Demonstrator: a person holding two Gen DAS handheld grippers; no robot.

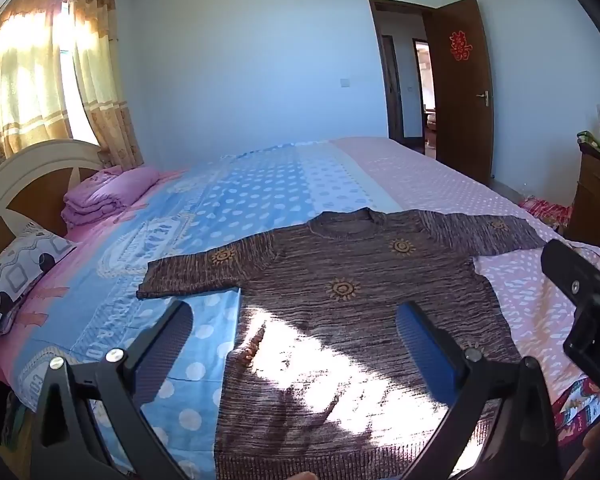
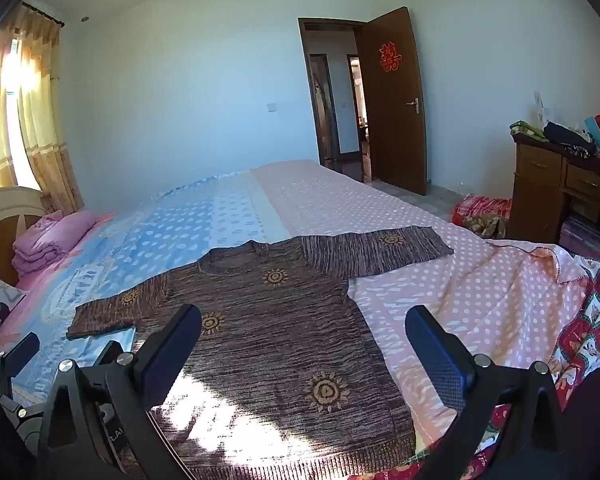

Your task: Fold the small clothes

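Your brown knitted sweater lies flat on the bed, face up with the sun motifs showing, collar toward the far side and hem toward you. Both sleeves are stretched straight out to the sides — one over the blue dotted part of the sheet, the other over the pink dotted part. No fold shows anywhere on it, so judge the task as barely begun: the spreading looks done, and every fold is still ahead of you.

Your left gripper hovers over the lower body of the sweater with its jaws spread wide and nothing between them. Your right gripper hangs over the same region, a bit toward the pink side, jaws likewise wide and empty. Neither set of fingers appears to touch the knit.

What remains, likely: bring each sleeve in across the chest, then fold the body over — hem toward collar. A patch of sunlight falls across the hem area and washes out the knit there, so its edge is hard to read in both views.
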